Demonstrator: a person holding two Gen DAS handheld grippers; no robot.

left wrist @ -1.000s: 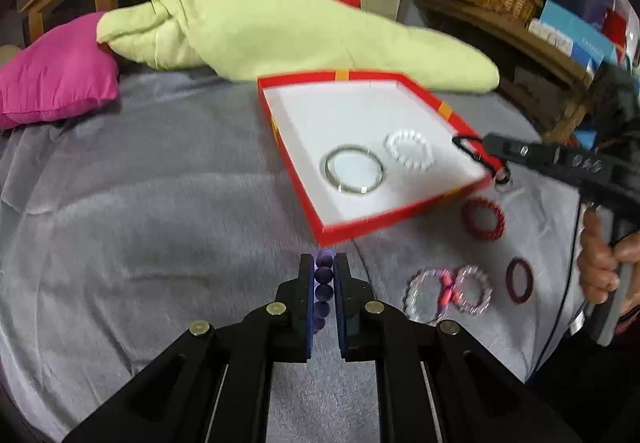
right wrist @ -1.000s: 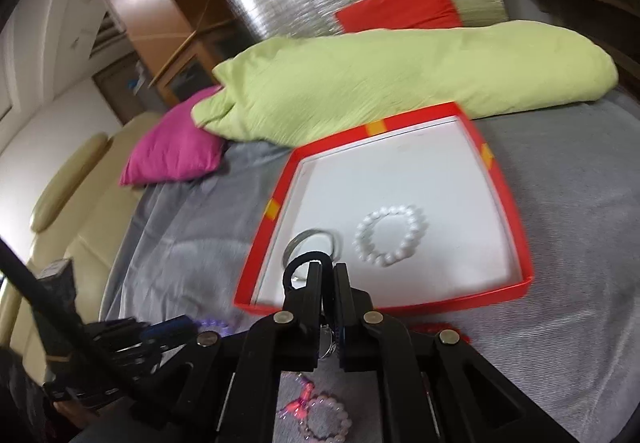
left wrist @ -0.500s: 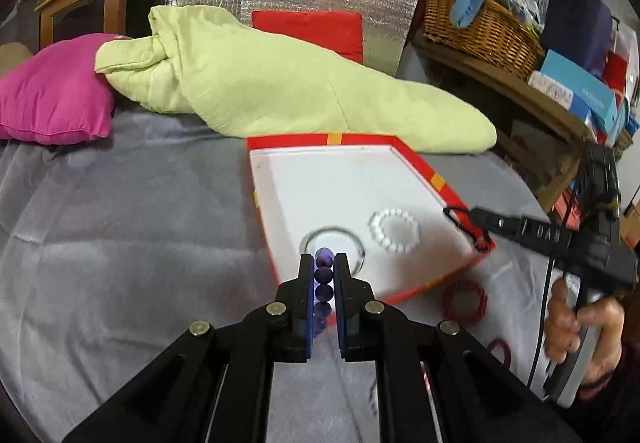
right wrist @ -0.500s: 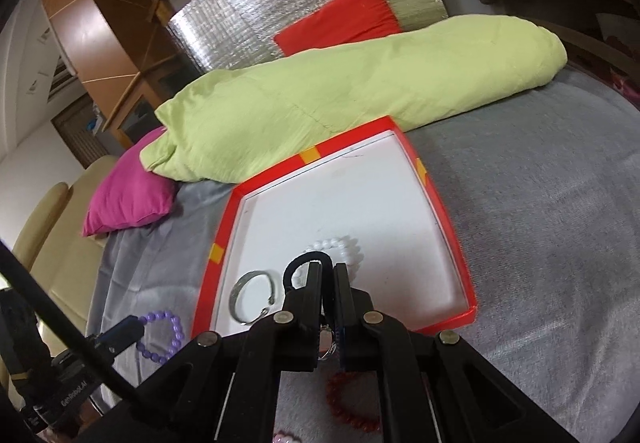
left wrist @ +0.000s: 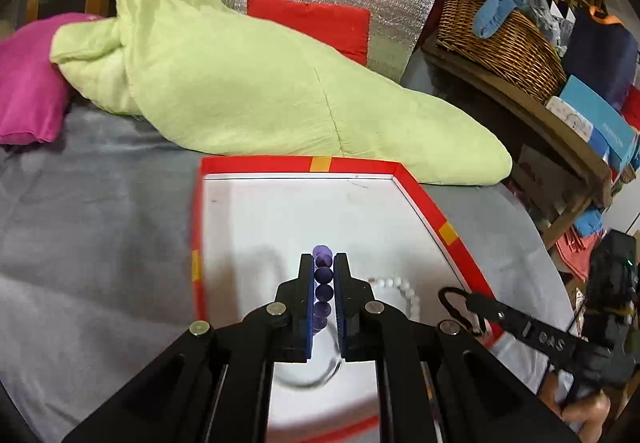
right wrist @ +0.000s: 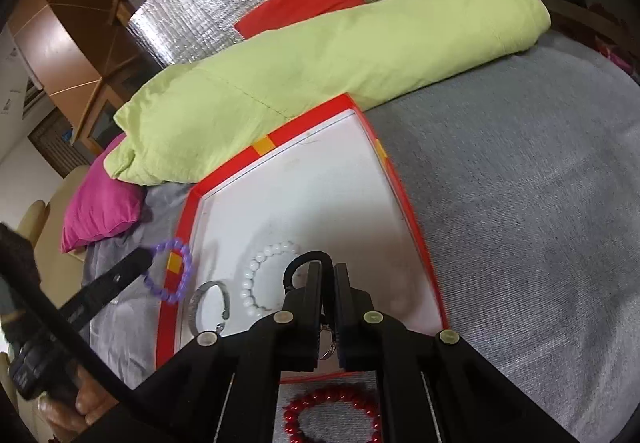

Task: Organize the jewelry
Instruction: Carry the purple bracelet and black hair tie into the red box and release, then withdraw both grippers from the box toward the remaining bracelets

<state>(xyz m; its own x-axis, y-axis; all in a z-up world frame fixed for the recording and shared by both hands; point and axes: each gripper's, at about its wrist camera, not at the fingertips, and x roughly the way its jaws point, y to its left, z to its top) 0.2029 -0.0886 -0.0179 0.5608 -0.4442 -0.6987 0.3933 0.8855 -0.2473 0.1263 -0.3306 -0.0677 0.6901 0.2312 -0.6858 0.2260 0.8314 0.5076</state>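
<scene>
Nearest in the left wrist view, the left gripper (left wrist: 323,263) is seen with its two jaws drawn close together, and a purple bead bracelet (left wrist: 323,283) is pinched edge-on between them, its beads stacked along the gap. The gripper is held level over the near part of the red box (left wrist: 420,191), above its white floor. From the right wrist view the same bracelet (right wrist: 172,271) is seen hanging as a loop at the box's left rim.

The right gripper (right wrist: 328,271) is likewise nearly closed, and a black ring-shaped piece (right wrist: 308,263) is gripped between its jaws; what exactly this item is cannot be told from the pictures. It is held over the near right part of the box.

Inside the box a silver bangle (right wrist: 210,307) and a white bead bracelet (right wrist: 260,275) are lying side by side. A red bead bracelet (right wrist: 332,415) is left on the grey cloth (right wrist: 520,203) just outside the near rim.

Farther off, a green pillow (left wrist: 260,91) is lying against the box's far edge.
</scene>
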